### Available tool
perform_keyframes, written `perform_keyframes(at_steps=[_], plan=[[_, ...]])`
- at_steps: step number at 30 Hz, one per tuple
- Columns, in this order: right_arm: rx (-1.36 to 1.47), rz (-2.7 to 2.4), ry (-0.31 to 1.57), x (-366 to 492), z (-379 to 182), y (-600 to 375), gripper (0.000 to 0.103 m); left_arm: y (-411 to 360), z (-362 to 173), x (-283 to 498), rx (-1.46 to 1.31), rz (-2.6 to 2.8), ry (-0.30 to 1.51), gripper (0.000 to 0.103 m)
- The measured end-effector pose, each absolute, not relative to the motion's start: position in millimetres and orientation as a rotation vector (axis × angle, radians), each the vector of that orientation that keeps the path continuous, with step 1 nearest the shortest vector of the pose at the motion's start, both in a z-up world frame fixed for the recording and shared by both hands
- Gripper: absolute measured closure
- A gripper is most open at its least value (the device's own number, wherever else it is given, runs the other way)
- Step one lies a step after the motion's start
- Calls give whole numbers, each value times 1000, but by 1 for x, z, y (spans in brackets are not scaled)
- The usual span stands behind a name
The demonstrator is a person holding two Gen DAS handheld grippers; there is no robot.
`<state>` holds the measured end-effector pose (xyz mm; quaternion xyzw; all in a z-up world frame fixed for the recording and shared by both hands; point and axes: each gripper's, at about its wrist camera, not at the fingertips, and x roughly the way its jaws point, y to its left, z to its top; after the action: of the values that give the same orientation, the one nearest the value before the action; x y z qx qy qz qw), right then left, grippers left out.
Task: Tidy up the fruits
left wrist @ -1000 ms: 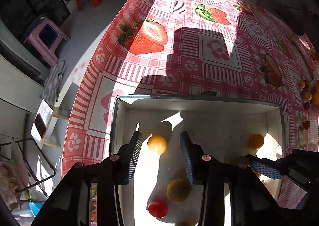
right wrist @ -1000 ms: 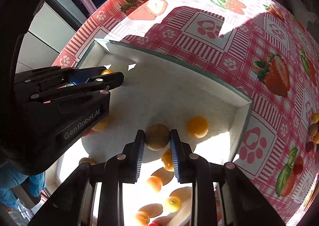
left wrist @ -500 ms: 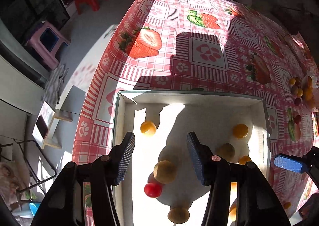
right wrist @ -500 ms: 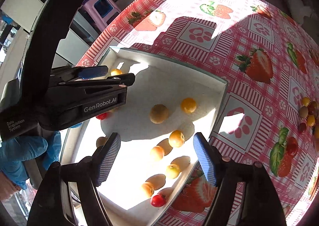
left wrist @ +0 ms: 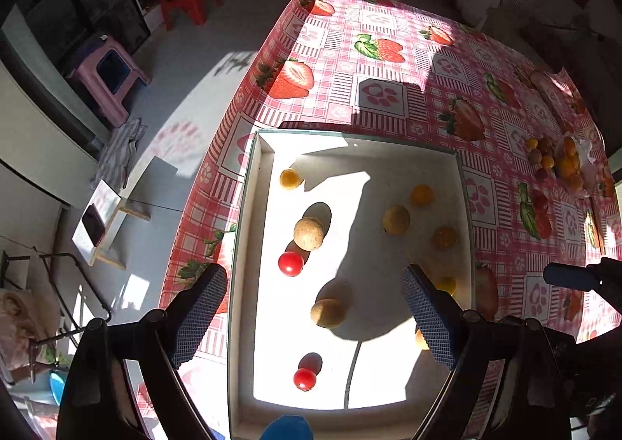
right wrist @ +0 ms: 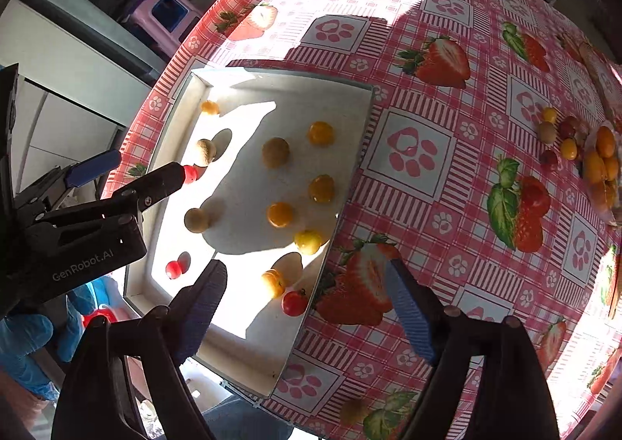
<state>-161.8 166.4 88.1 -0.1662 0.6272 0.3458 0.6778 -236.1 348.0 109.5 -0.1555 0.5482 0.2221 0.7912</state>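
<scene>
Left claw [left wrist: 313, 300]: spread wide over the white tray [left wrist: 248, 245], nothing between its pads. Right claw [right wrist: 307, 304]: likewise spread, empty, over the tray's right edge. Loose fruits [right wrist: 575, 152] lie far right on the counter [right wrist: 427, 175]. They look small, light, round, prone to rolling and bruising; grip gently across the middle. Both claws' jaws have just been opening; the brown fruit [right wrist: 275, 152] the right pinched 1 second ago now rests in the tray.

Hard sunlight glares off the white tray [left wrist: 248, 206]; sharp dark shadows; fisheye edges bend, corners black.
</scene>
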Motion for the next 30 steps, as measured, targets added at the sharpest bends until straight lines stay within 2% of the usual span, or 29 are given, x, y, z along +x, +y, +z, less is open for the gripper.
perform_keyframes(at_steps=[2,3,7,19,30], plan=[[-369,755,1408,-162,94,160,7,343,118,-241,-306,503,1180,11],[-370,744,1407,-162,97,159,0,340,121,-243,-288,522,1192,11],[-375,712,1409,-162,111,157,0,330,125,-249,-244,535,1272,11],[-437,669,1351,-178,146,165,0,299,132,-275,-205,414,1363,11],[-466,658,1303,-190,156,166,0,286,139,-282,-171,376,1371,11]])
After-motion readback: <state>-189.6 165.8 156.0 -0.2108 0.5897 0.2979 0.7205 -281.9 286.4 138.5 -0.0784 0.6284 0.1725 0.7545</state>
